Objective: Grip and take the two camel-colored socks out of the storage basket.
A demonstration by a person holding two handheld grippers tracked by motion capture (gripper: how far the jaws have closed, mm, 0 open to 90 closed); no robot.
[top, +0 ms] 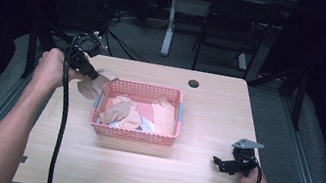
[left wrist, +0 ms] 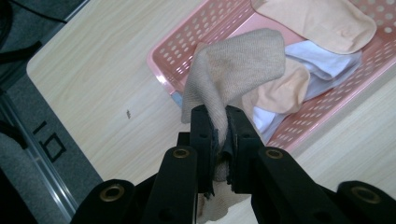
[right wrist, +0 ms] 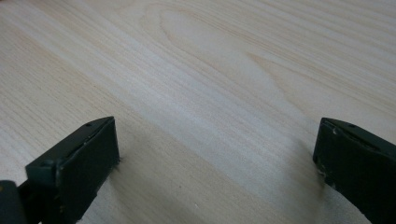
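Observation:
A pink plastic basket (top: 133, 135) stands mid-table holding several socks, peach ones (top: 123, 111) and a white one (left wrist: 322, 60). My left gripper (top: 95, 77) hovers off the basket's left end, shut on a tan sock (top: 92, 86) that hangs from its jaws. In the left gripper view the tan sock (left wrist: 233, 70) is pinched between the two black fingers (left wrist: 203, 135) and droops over the basket (left wrist: 187, 37) rim. My right gripper (top: 222, 163) rests low on the table at the front right, open, with only bare wood between its fingers (right wrist: 88, 158).
The wooden table (top: 196, 178) has a round cable hole (top: 194, 84) near its far edge. A black chair (top: 230, 27) and desk legs stand beyond the table. Metal rails run along both sides of the table.

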